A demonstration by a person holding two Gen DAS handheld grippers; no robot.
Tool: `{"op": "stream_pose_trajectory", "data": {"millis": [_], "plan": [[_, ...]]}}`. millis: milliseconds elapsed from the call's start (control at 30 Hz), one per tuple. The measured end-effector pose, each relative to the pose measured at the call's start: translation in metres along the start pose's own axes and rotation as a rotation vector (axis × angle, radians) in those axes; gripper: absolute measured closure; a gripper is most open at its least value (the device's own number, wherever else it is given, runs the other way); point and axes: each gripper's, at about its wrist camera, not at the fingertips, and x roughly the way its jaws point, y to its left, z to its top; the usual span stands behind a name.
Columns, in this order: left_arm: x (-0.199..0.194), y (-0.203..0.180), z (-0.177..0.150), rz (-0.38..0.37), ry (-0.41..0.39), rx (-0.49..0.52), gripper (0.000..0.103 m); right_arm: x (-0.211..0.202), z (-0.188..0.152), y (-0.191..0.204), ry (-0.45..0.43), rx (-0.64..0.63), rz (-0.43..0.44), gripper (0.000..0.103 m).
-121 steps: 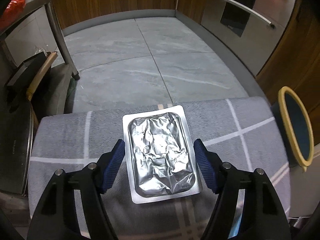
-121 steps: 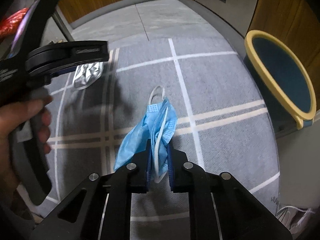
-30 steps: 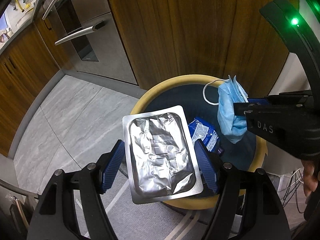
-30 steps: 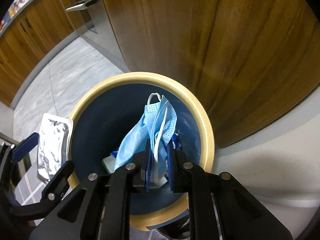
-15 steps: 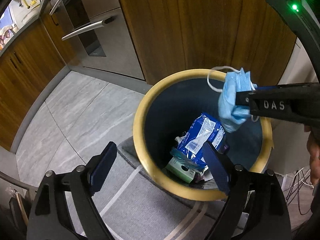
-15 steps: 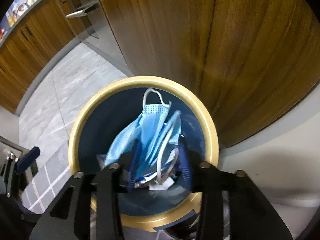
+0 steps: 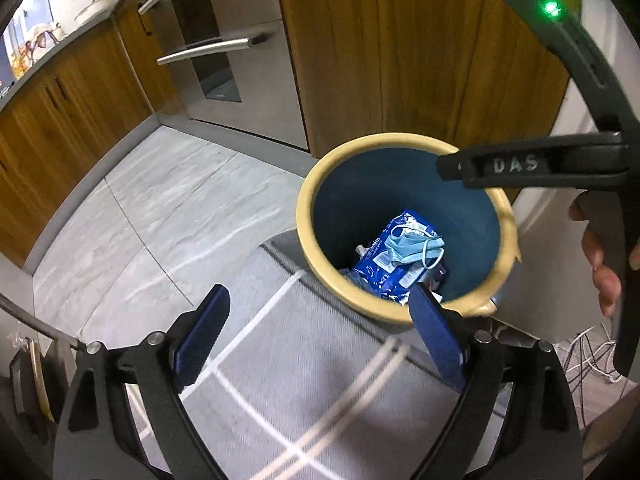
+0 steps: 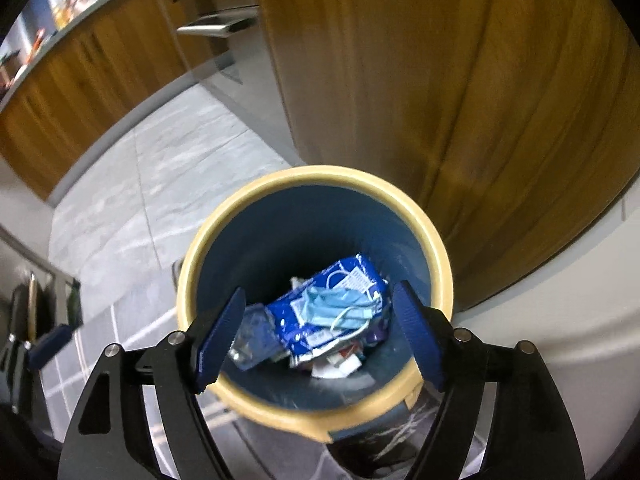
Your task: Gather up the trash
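The blue face mask [image 8: 338, 306] lies at the bottom of the yellow-rimmed bin [image 8: 312, 178], draped over a blue wrapper [image 8: 320, 320] among other rubbish, well below and apart from both pairs of jaws. The right gripper [image 8: 318, 336] hangs above the bin's mouth; its jaws have just been opening and stand wide apart with nothing between them, the mask seen through the gap. The left gripper [image 7: 320, 334] is over the striped grey rug [image 7: 304, 392] beside the bin, its jaws likewise wide and empty after opening further. A foil pack [image 8: 252, 338] lies just left of the wrapper.
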Motion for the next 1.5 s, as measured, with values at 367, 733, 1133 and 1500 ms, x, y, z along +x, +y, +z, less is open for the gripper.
{"op": "stream_pose_trajectory", "data": {"millis": [367, 733, 1133, 1500], "plan": [[-0.066, 0.007, -0.029, -0.025, -0.103, -0.108, 0.006, -0.069, -0.036, 0.022, -0.058, -0.038, -0.01, 0.021], [-0.109, 0.034, -0.062, -0.008, -0.159, -0.183, 0.006, -0.137, -0.09, 0.04, -0.184, -0.051, -0.054, 0.007], [-0.122, 0.05, -0.072, -0.074, -0.19, -0.295, 0.006, -0.144, -0.126, 0.051, -0.209, -0.012, -0.147, 0.005], [-0.129, 0.045, -0.073, -0.05, -0.214, -0.255, 0.006, -0.142, -0.131, 0.048, -0.211, 0.011, -0.139, 0.005]]}}
